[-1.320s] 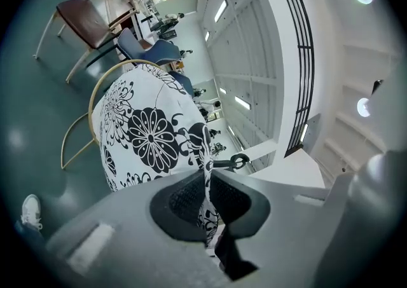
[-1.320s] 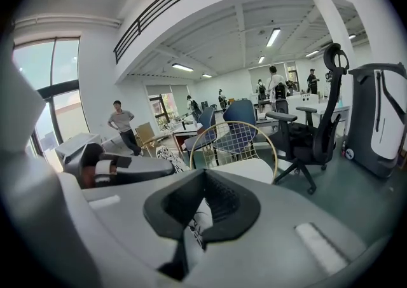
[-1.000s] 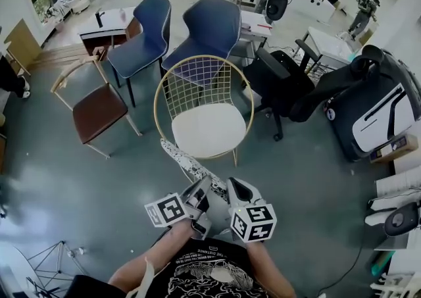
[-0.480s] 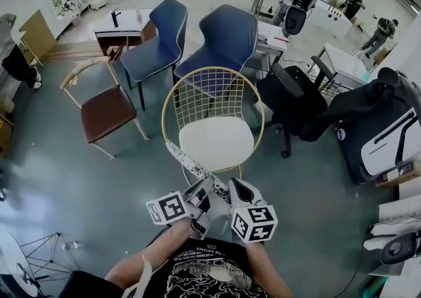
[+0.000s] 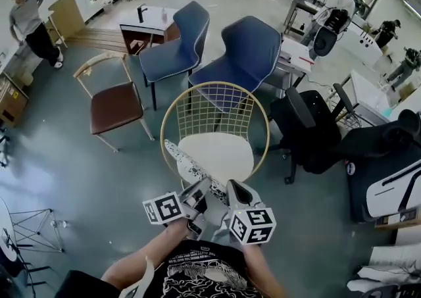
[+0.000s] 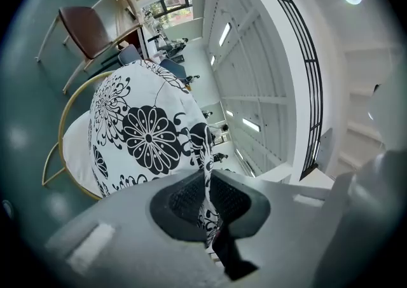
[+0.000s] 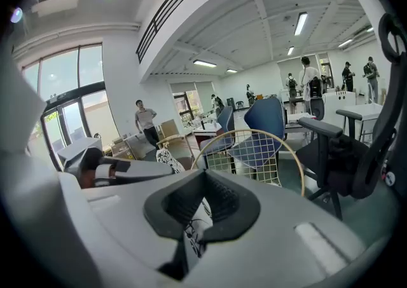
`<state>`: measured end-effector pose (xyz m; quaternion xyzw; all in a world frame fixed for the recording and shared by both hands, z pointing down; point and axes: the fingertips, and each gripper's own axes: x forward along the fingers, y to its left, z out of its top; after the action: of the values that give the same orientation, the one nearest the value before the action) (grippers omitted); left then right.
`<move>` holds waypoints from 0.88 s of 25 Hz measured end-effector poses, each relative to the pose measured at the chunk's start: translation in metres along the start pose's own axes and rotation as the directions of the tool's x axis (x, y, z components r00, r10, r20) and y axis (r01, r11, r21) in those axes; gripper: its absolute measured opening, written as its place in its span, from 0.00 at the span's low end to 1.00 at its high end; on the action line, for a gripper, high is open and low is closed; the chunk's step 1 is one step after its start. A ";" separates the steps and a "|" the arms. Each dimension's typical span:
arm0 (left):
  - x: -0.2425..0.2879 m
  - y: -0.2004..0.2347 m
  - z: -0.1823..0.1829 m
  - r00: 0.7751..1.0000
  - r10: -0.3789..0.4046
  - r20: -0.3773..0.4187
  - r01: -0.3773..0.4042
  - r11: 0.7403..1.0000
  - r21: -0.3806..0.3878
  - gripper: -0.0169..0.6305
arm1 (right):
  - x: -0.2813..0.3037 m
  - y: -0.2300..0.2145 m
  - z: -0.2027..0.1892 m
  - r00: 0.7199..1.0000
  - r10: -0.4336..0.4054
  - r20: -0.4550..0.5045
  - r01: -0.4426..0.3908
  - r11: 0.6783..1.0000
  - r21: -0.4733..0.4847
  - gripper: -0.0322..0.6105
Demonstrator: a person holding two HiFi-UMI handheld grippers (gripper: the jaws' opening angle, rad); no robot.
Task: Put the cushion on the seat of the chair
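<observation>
I hold a white cushion with black flowers by its near edge with both grippers. My left gripper is shut on the fabric, and my right gripper is shut on it beside the left. The cushion slants up and left, and its far end hangs over the front left rim of the gold wire chair with the white round seat. In the left gripper view the cushion fills the middle, pinched between the pads at my left gripper. In the right gripper view, patterned fabric shows under my right gripper, with the chair ahead.
A brown wooden chair stands to the left, and two blue chairs stand behind the gold one. A black office chair is close on the right. A person stands at the far left, by a tripod.
Both grippers have carried the cushion forward toward the gold chair, which now sits nearer and lower in the head view. The cushion's far end now reaches over the seat's rim.
</observation>
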<state>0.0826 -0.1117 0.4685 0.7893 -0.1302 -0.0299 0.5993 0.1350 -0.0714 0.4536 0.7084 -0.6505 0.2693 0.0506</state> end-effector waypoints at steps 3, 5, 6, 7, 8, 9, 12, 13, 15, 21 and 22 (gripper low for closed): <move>0.020 0.000 0.009 0.999 0.012 0.049 -0.011 1.000 -0.004 0.05 | 0.011 -0.019 0.013 0.999 0.036 -0.009 -0.036 0.999 -0.010 0.05; 0.034 0.001 0.016 0.996 0.023 0.085 -0.023 1.000 -0.008 0.05 | 0.016 -0.031 0.022 0.998 0.058 -0.014 -0.058 0.998 -0.016 0.05; 0.041 0.001 0.019 0.994 0.031 0.104 -0.030 0.999 -0.011 0.05 | 0.018 -0.038 0.027 0.997 0.069 -0.016 -0.069 0.997 -0.021 0.05; 0.048 0.001 0.022 0.992 0.038 0.123 -0.037 0.999 -0.014 0.05 | 0.019 -0.044 0.032 0.997 0.080 -0.017 -0.081 0.996 -0.025 0.05; 0.055 0.001 0.026 0.989 0.045 0.140 -0.043 0.999 -0.015 0.05 | 0.021 -0.050 0.038 0.996 0.092 -0.017 -0.092 0.995 -0.029 0.05; 0.063 0.001 0.029 0.987 0.050 0.156 -0.049 0.999 -0.014 0.05 | 0.024 -0.056 0.042 0.995 0.103 -0.017 -0.103 0.994 -0.034 0.05; 0.082 0.002 0.042 0.977 0.063 0.205 -0.062 0.998 -0.008 0.05 | 0.033 -0.072 0.053 0.990 0.139 -0.023 -0.140 0.988 -0.058 0.05; 0.088 0.003 0.046 0.973 0.067 0.223 -0.067 0.998 -0.005 0.05 | 0.035 -0.077 0.057 0.988 0.151 -0.025 -0.152 0.986 -0.067 0.05; 0.097 0.004 0.054 0.963 0.076 0.258 -0.077 0.997 -0.003 0.05 | 0.040 -0.086 0.063 0.985 0.172 -0.027 -0.174 0.982 -0.079 0.05; 0.123 0.011 0.074 0.936 0.098 0.338 -0.100 0.995 -0.011 0.05 | 0.054 -0.110 0.074 0.974 0.222 -0.046 -0.226 0.969 -0.096 0.05; 0.128 0.013 0.078 0.931 0.101 0.350 -0.102 0.995 -0.014 0.05 | 0.056 -0.113 0.075 0.972 0.231 -0.051 -0.235 0.967 -0.099 0.05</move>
<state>0.1876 -0.2188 0.4734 0.7647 -0.2754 -0.1386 0.5658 0.2664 -0.1365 0.4461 0.6179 -0.7415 0.2525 0.0682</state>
